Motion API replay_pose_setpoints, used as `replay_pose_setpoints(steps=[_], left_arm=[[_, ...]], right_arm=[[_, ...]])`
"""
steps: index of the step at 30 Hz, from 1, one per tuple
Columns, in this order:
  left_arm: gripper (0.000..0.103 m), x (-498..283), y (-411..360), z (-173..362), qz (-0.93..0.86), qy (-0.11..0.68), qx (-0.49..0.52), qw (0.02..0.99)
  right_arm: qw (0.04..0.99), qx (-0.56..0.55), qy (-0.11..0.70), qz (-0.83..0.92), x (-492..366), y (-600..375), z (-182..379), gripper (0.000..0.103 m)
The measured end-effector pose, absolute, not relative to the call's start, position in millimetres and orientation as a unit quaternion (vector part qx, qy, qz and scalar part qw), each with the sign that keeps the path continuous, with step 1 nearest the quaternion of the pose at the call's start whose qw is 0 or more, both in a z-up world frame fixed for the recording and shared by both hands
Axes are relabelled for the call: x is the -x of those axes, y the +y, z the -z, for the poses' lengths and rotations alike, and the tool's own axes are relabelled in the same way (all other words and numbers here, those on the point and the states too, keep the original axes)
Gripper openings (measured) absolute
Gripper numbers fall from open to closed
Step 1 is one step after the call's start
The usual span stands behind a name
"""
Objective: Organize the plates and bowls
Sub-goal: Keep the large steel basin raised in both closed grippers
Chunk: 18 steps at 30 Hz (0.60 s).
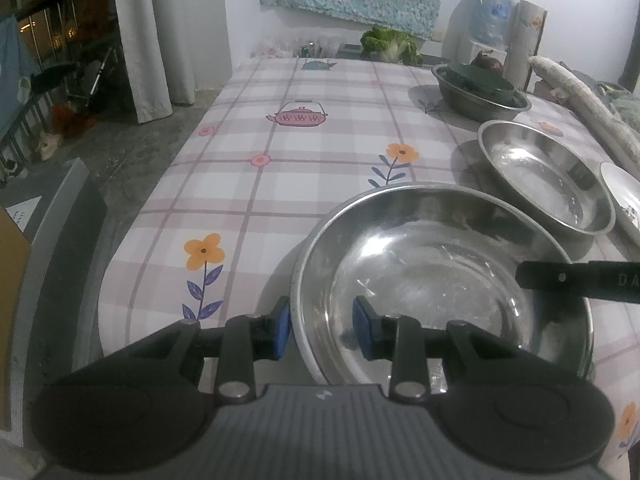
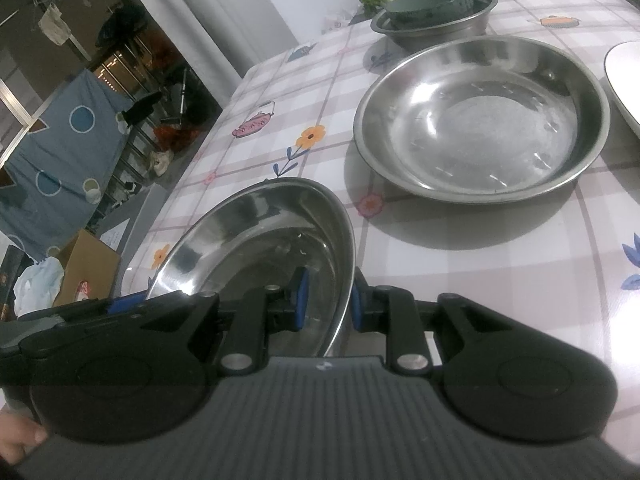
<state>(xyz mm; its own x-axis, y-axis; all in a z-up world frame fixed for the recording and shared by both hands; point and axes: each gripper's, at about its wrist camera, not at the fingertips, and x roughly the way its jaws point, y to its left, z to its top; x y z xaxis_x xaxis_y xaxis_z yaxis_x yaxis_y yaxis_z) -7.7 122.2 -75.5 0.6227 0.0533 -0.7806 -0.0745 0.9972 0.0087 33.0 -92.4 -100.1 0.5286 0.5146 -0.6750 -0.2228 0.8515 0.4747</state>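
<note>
Two grippers pinch the steel bowl's opposite rims.

To my left, the checked tablecloth lies bare, a wide open stretch running to the far wall where a gripper could pass freely. The right side is crowded. The steel bowl sits nearest, with my left gripper and right gripper each straddling its rim. Just beyond it stands a second steel bowl, then a steel basin holding a dark green pot. A white plate blocks the right edge (only partly in view).
</note>
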Motion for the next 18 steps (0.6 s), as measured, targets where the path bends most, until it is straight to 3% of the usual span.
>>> replay_pose_setpoints(steps=[18], left_arm=[[0.034, 12.1, 124.5, 71.6, -0.032, 0.427, 0.019, 0.903]], right_arm=[[0.863, -0.162, 0.428, -0.213, -32.0, -90.1, 93.4, 0.021]])
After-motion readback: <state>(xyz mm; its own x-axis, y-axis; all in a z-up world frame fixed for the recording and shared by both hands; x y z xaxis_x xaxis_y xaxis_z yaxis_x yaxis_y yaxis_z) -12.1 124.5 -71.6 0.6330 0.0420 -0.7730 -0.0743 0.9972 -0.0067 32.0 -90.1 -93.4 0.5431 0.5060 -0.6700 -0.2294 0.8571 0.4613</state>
